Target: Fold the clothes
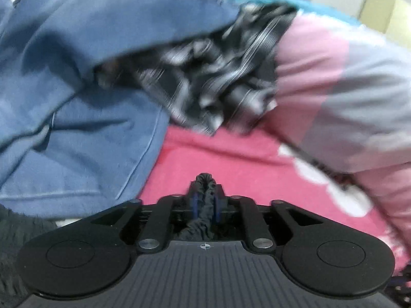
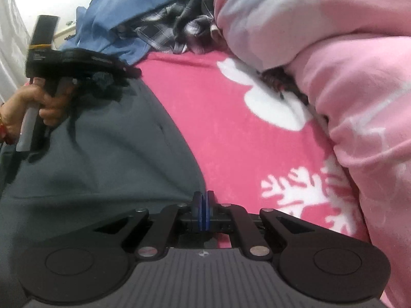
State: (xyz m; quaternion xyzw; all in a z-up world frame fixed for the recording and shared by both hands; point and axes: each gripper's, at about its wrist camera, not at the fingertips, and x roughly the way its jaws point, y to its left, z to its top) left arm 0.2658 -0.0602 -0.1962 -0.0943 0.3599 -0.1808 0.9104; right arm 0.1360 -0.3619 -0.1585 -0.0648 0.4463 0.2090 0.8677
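A dark grey garment (image 2: 97, 154) lies spread on the pink bed cover (image 2: 218, 118), at the left of the right wrist view. My left gripper (image 1: 205, 184) is shut on a bunched edge of that garment (image 1: 204, 179). It also shows in the right wrist view (image 2: 108, 77), held in a hand and lifting the garment's far edge. My right gripper (image 2: 203, 197) is shut with its blue pads together, at the garment's near right edge. I cannot tell whether cloth lies between its pads.
A blue garment (image 1: 77, 77) and a black-and-white plaid one (image 1: 210, 82) are piled at the back. A pink and grey quilt (image 2: 334, 64) bulges along the right. The bed cover has white flower prints (image 2: 290, 192).
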